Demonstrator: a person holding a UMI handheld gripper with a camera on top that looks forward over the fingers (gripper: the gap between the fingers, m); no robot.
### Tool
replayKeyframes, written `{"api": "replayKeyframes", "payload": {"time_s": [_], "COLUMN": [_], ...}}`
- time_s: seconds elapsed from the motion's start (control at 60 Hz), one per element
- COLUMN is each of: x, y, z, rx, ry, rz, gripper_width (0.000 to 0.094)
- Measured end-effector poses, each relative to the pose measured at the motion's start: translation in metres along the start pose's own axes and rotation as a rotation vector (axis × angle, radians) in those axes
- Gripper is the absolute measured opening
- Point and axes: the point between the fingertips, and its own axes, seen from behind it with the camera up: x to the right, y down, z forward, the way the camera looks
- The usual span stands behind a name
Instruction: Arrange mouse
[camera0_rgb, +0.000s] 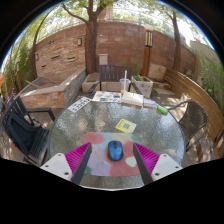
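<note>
Gripper view looks down and forward over a round glass table (150, 135) out on a patio, so the gripper (114, 158) is held low and roughly level, just above the near edge, pointing toward the far side. Its two fingers come in from the bottom, spread wide apart, so it's released and not grasping anything. You can see the magenta pads (79, 156) on the inner faces, one on the left and one on the right.

The mouse (115, 150) sits right between the fingers with a clear gap on both sides, resting on its own on a pinkish mouse pad (110, 163) that lies on the table. It's a small blue mouse with a darker strip down the middle where the wheel would be, long axis running near to far, pretty much centred between the two pads.

Farther out on the table there's a small yellow-green card (125, 126) just beyond the mouse, some papers (105, 97) and a book (131, 99) at the far side, and a green thing (162, 109) off to the far right. A black chair (27, 125) stands on the left, and a brick wall (110, 45) and tree (93, 25) sit behind it all.
</note>
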Motion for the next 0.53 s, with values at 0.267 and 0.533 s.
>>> {"api": "replayKeyframes", "payload": {"time_s": [0.267, 0.533], "x": [-0.001, 0.004], "y": [-0.015, -0.001], "z": [-0.098, -0.122], "rx": [0.028, 0.021], "ry": [0.033, 0.043], "rz": [-0.055, -0.072], "gripper_width": [0.0848, 0.0847]}}
